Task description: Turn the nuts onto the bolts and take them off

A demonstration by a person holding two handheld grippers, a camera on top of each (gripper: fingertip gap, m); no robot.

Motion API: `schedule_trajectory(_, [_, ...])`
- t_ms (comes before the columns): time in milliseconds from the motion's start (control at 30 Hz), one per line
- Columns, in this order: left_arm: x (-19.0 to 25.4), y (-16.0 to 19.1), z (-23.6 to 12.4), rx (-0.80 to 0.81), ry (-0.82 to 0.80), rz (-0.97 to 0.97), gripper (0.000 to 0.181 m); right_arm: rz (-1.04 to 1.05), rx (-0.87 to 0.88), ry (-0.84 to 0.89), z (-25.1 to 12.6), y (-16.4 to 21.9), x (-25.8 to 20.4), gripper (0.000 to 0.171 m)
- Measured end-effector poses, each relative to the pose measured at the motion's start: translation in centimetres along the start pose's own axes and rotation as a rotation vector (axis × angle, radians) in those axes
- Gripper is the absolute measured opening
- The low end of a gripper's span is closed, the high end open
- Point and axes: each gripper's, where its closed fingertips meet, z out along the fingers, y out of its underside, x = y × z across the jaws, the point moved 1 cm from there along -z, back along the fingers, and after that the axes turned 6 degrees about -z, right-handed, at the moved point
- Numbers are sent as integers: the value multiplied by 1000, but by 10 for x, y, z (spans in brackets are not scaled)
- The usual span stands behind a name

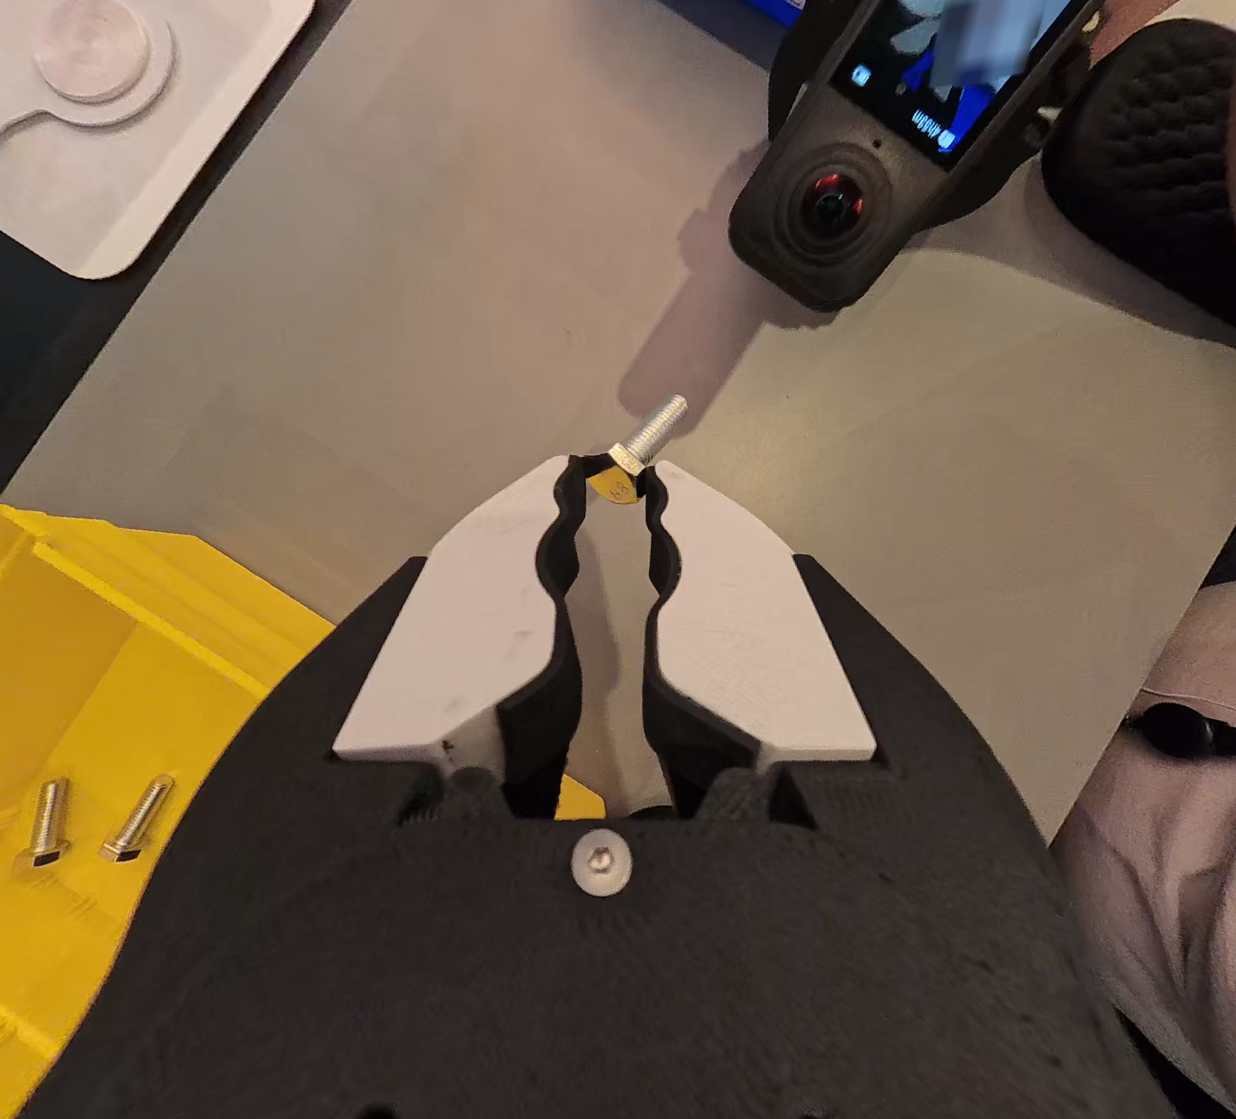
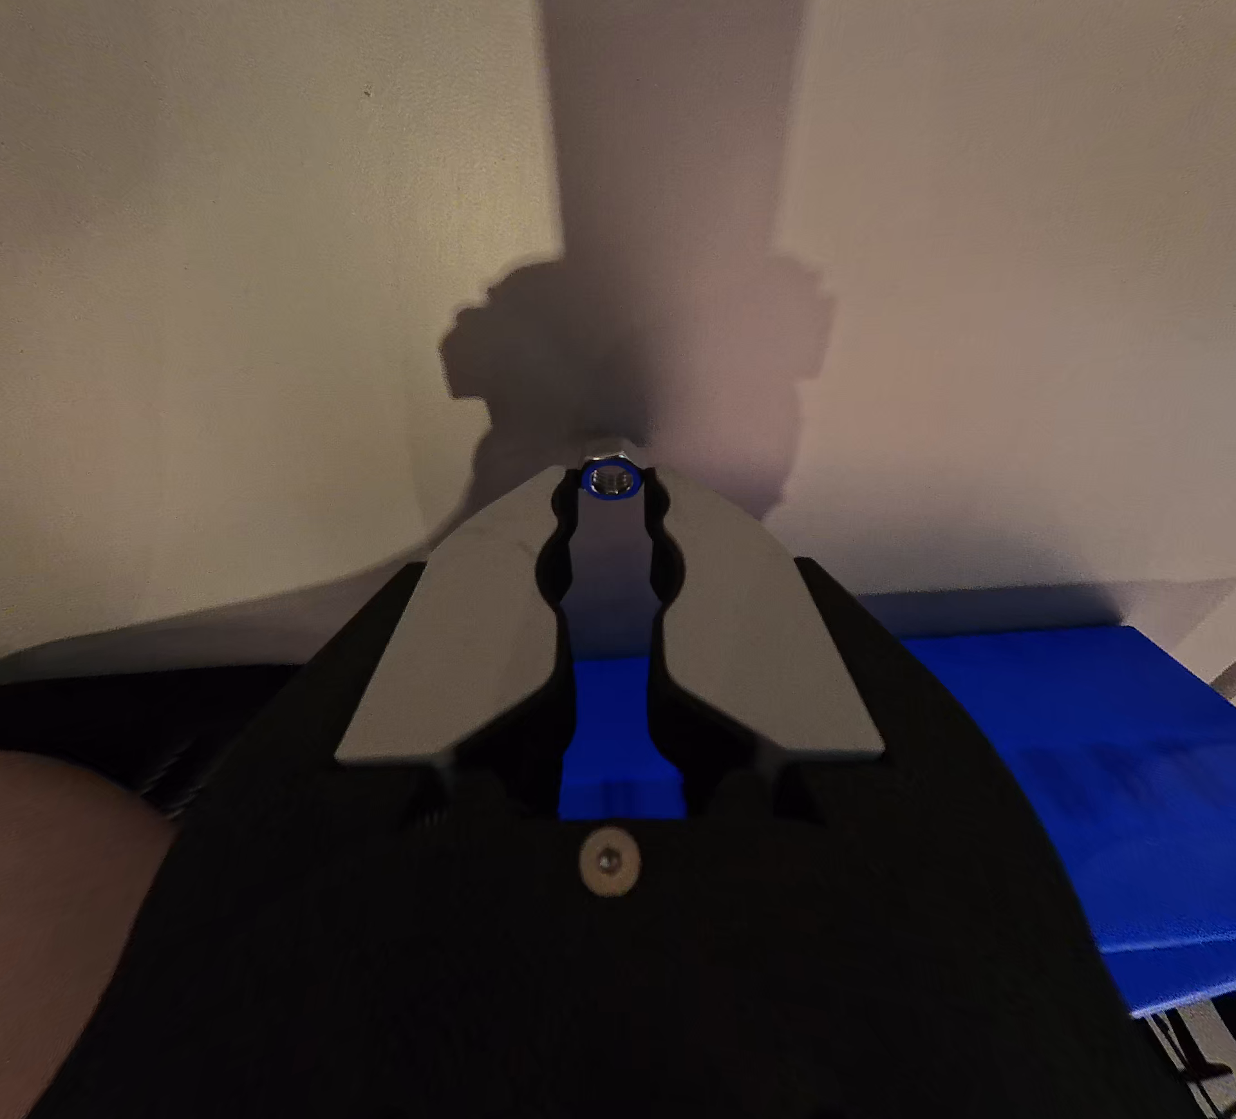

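Smooth pale grey counter [image 1: 415, 284] with a dark edge along its left side, flat white rounded-corner tray [image 1: 221, 103] beside that edge, soft warm light throwing long grey shadows across the matte surface

Two very different exposures here: we get a bright, even left wrist view and a dim, murky right wrist view.

In the left wrist view we see soft overhead light on the grey table [image 1: 428, 297], a crisp bolt [image 1: 647, 439] with a faint shadow stretching away behind it, and heavy fisheye bending at the edges, so the yellow bin [image 1: 87, 652] and white tray [image 1: 200, 103] look warped. The right wrist view is underexposed with a warm cast; a big dark shadow falls across the pale surface [image 2: 234, 217], the nut [image 2: 607, 475] stays fairly sharp, and the blue box [image 2: 1083, 786] plus the lower corners smear into blur.
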Motion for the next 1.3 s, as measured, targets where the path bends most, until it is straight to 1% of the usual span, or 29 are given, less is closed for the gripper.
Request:
schedule_trajectory(33, [0, 0, -1, 3, 3, -2, 17, -3, -3, -3, 1, -1, 0, 20])
schedule_trajectory(433, [6, -3, -2, 25, 48, 4, 17, 8, 7, -56, 6, -7, -5, 21])
schedule_trajectory(533, [7, -4, -3, 34, 58, 3, 17, 16, 29, -70, 4, -11, -6, 24])
schedule_trajectory(667, [8, -5, -4, 40, 66, 2, 17, 6, 88, -36, -5, -17, -3, 28])
schedule_trajectory(767, [8, -5, -5, 43, 69, 2, 17, 6, 126, 2, -13, -18, 1, 28])
schedule_trajectory(1133, [10, -6, -6, 54, 81, 3, 17, 10, 160, 38, -21, -17, 6, 28])
schedule_trajectory(1300, [12, -8, -9, 75, 97, -1, 17, 12, 201, 52, -28, -19, 8, 28])
